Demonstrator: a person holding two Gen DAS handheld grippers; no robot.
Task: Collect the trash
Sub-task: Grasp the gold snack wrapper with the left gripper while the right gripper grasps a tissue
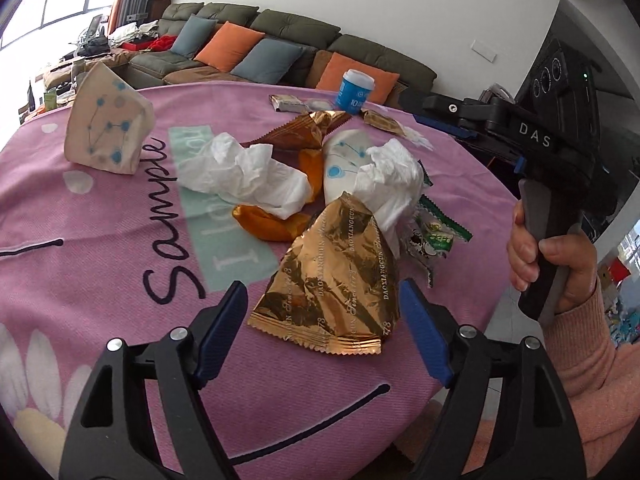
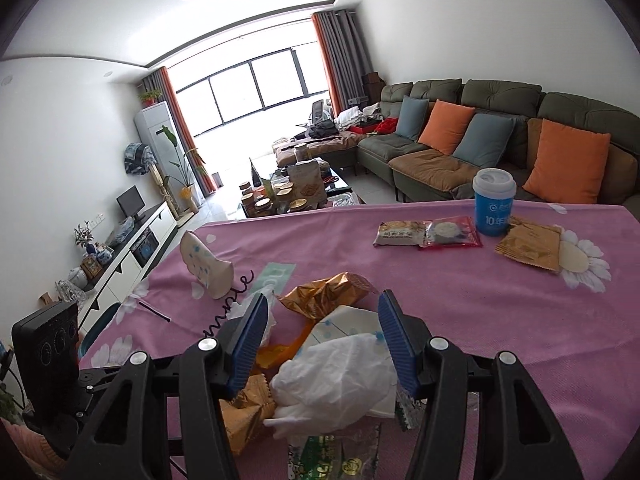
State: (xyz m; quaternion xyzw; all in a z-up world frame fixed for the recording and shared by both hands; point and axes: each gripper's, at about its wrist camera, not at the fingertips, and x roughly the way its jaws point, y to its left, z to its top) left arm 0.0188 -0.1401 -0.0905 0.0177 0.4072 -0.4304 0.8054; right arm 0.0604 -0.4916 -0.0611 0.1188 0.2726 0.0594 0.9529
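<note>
A heap of trash lies on the pink tablecloth [image 1: 100,232]: crumpled white tissues [image 1: 248,176], a gold foil wrapper [image 1: 332,280], orange scraps [image 1: 268,224] and a green printed wrapper [image 1: 436,236]. My left gripper [image 1: 322,320] is open low over the cloth, and the gold wrapper's near end lies between its blue pads without touching them. My right gripper [image 2: 324,340] is open over the same heap, above a white tissue [image 2: 336,380] and another gold wrapper [image 2: 328,296]. A hand [image 1: 556,264] grips the right gripper's handle.
A tissue pack with a blue star pattern [image 1: 108,128] stands at the left. A blue-and-white cup [image 2: 494,208] and several sealed snack packets [image 2: 400,234] sit near the far edge. A sofa [image 2: 500,136] stands beyond the table.
</note>
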